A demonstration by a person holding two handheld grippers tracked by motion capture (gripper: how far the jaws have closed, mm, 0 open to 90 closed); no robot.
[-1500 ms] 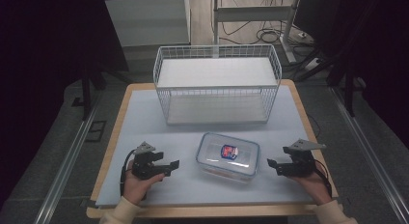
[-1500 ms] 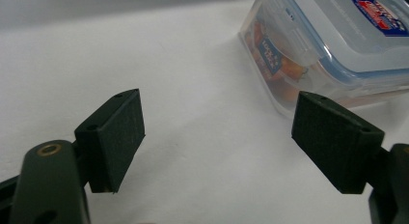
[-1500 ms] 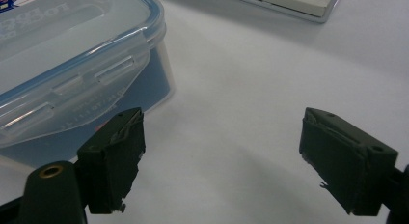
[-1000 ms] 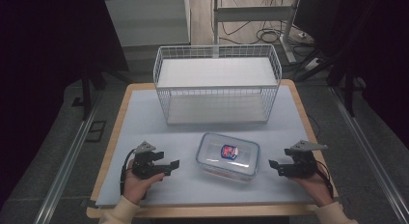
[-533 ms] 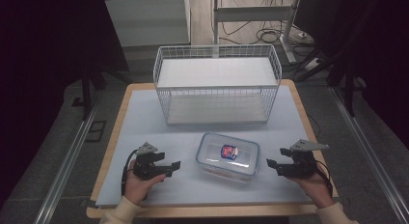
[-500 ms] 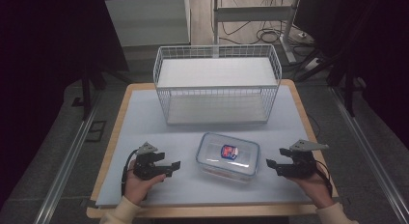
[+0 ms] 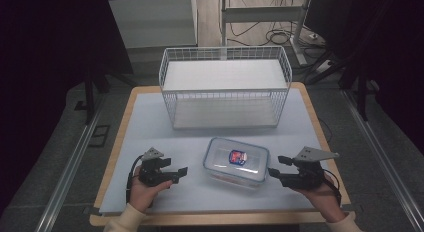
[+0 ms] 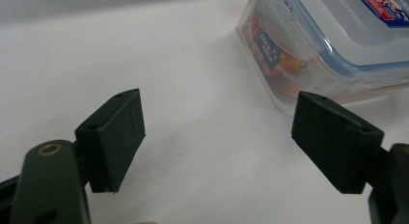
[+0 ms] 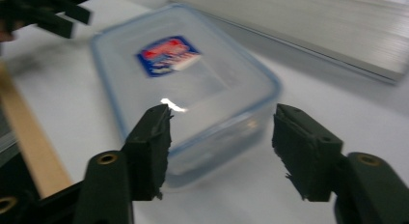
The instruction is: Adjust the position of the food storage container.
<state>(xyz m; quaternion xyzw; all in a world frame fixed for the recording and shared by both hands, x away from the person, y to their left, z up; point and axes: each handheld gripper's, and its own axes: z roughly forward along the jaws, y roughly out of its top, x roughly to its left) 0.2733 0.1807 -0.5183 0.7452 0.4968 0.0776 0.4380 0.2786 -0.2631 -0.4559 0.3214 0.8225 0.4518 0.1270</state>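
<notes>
From the high view, the left claw [image 7: 179, 173] rests low on the pale surface [image 7: 150, 127] with its jaws spread and nothing between them. The clear lidded container [image 7: 236, 162] lies just beyond its jaw tips, apart from them. The right claw [image 7: 274, 173] sits on the container's other side, its jaw tips just beside the near corner of the box; contact cannot be told from here. A white wire basket [image 7: 225, 87] stands well beyond both claws, past the container, toward the far edge of the surface.

In the left gripper view, the left claw [image 8: 217, 142] stands wide open over bare surface [image 8: 144, 55]. The container [image 8: 328, 45] lies ahead and off to the side of one jaw, not between the two. Its blue-rimmed lid carries a red and blue label [image 8: 383, 7], and orange contents show through the side wall.

In the right gripper view, which is blurred, the right claw [image 9: 219, 137] is open, its jaws having just been closing partway. The container [image 9: 183, 84] lies directly ahead, its near corner reaching in between the jaws while the pads do not press on it. The label [image 9: 166, 55] sits on the lid farther ahead. The left claw [image 9: 46, 14] shows beyond the container's far end.
</notes>
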